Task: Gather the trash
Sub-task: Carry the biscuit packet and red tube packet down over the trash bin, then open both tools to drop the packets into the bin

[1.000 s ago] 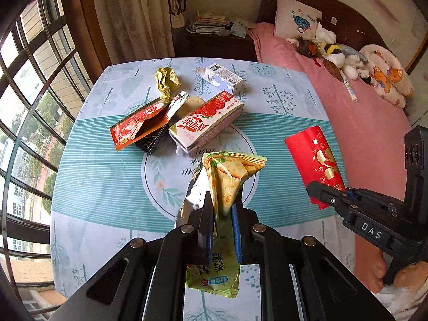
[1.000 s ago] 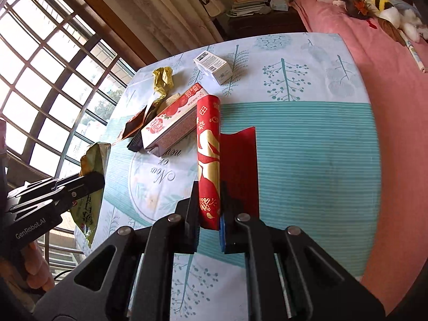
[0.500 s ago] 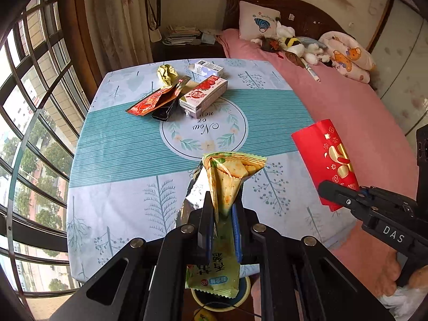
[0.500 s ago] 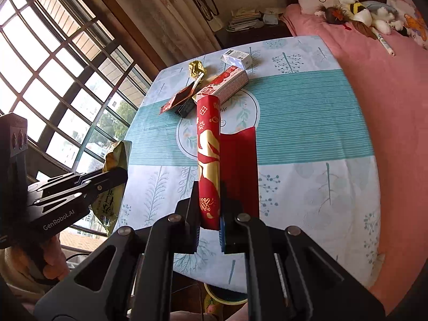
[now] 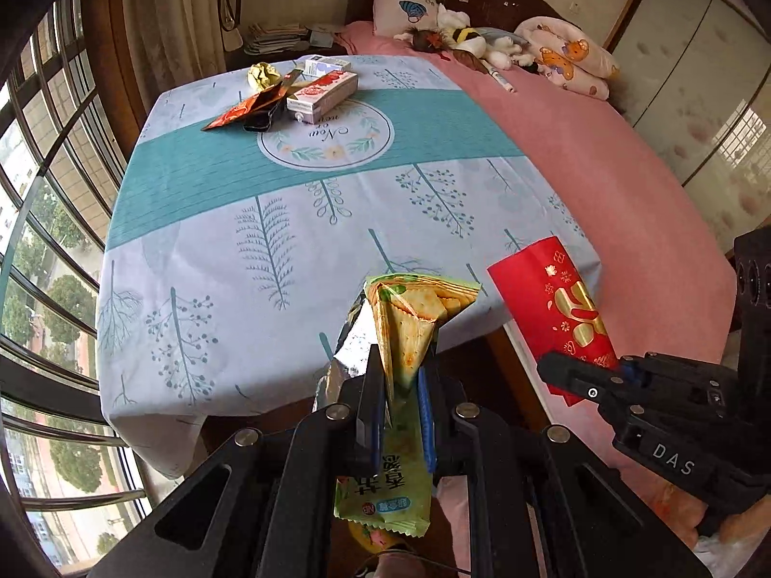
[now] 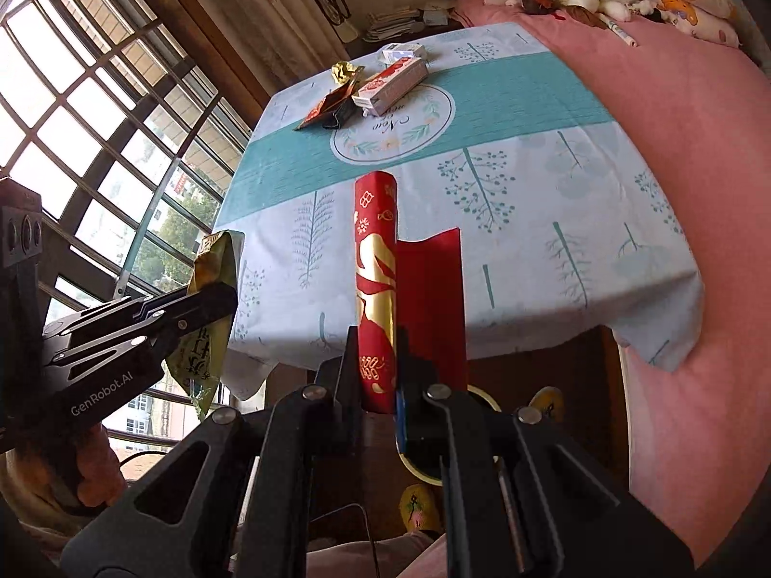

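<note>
Off the table's near edge, both claws carry trash. Left gripper (image 5: 401,397) pinches a green cracker wrapper (image 5: 407,332), long axis upright, torn mouth up. Right gripper (image 6: 378,368) clamps a red envelope (image 6: 376,289) on edge, long axis pointing away toward the table (image 5: 231,241), flap out to the right. Both tilt steeply downward, side by side. Farther off, a strawberry carton (image 5: 323,91), flat wrappers and a yellow wad (image 5: 262,74) lie on the cloth, a pink bed (image 5: 602,154) beyond.
</note>
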Action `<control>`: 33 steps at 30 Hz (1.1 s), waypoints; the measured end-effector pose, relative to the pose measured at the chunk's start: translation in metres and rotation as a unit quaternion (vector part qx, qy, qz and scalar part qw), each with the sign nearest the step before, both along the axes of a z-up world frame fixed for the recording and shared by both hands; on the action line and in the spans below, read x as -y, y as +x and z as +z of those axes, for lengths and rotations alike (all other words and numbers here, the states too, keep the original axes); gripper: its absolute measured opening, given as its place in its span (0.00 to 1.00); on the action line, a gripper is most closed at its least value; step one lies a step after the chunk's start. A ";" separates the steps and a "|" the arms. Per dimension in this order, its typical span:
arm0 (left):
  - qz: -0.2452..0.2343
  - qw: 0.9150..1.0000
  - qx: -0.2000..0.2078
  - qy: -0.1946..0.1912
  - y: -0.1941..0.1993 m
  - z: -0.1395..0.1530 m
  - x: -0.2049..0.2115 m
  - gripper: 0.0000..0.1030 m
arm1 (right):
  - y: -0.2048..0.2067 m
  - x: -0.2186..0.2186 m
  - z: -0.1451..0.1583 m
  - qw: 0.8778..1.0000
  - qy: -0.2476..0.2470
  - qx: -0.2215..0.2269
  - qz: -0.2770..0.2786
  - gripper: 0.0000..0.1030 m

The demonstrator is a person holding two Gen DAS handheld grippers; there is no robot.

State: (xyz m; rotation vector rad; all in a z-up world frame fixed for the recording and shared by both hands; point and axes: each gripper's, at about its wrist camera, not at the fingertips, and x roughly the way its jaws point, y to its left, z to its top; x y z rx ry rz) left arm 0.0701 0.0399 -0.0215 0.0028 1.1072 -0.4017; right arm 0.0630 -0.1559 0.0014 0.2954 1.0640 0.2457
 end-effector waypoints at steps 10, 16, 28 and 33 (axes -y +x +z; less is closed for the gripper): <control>-0.002 0.997 -0.077 0.018 -0.024 -0.094 0.027 0.11 | -0.041 -0.002 -0.074 0.996 -0.016 -0.089 0.000 0.08; 0.011 0.991 -0.127 0.038 -0.039 -0.187 0.044 0.11 | -0.046 0.009 -0.161 0.987 -0.019 -0.157 0.011 0.08; 0.019 0.982 -0.178 0.058 -0.038 -0.361 0.054 0.12 | -0.050 0.004 -0.367 0.969 -0.021 -0.243 0.031 0.08; 0.018 0.980 -0.190 0.063 -0.031 -0.411 0.057 0.13 | -0.044 0.004 -0.431 0.966 -0.018 -0.256 0.019 0.09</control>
